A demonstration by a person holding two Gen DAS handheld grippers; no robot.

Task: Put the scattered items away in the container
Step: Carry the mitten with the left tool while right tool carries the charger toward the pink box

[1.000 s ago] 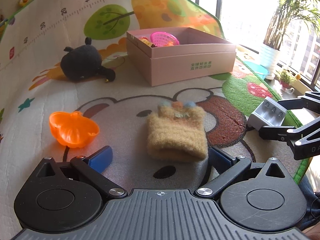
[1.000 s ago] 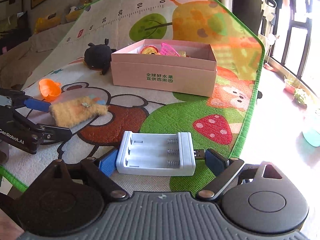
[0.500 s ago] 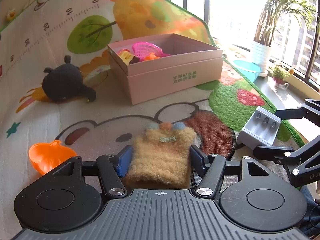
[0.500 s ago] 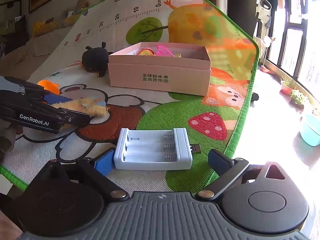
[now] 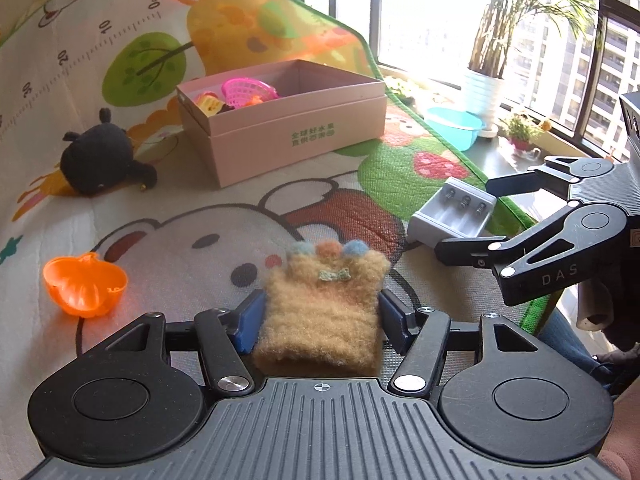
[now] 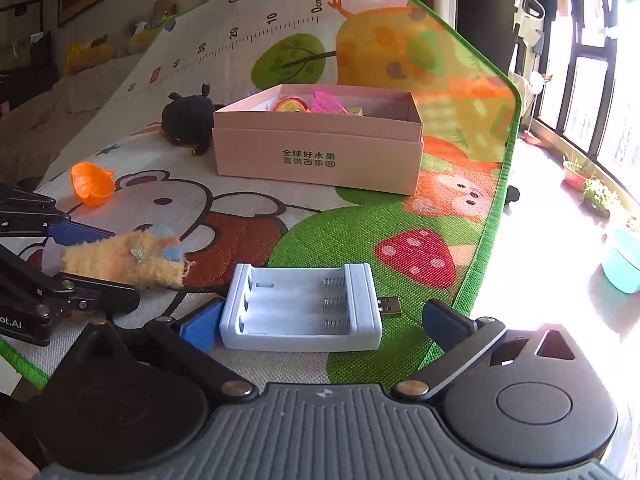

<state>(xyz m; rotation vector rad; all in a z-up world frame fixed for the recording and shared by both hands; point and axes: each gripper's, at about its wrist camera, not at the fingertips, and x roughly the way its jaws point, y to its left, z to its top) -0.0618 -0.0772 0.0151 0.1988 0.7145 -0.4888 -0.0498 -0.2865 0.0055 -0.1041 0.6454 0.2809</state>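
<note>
My left gripper [image 5: 320, 316] is shut on a fuzzy tan knitted pouch [image 5: 320, 312], its blue pads pressing both sides; the pouch also shows in the right wrist view [image 6: 124, 260]. My right gripper [image 6: 320, 320] is open around a white battery charger [image 6: 300, 312] on the mat; the left pad touches it and the right pad stands apart. The charger shows in the left wrist view [image 5: 452, 212]. The pink box [image 5: 296, 140] holds several toys. An orange plastic shell [image 5: 84, 284] and a black plush toy [image 5: 100, 156] lie on the mat.
The cartoon play mat [image 5: 200, 232] ends at a green edge [image 6: 492, 208] on the right. Beyond it are a teal basin [image 5: 454, 126], potted plants [image 5: 520, 132] and windows. The mat rises behind the box.
My left gripper moved forward over the pouch and shut on it. My right gripper crept closer around the charger and stays open.
</note>
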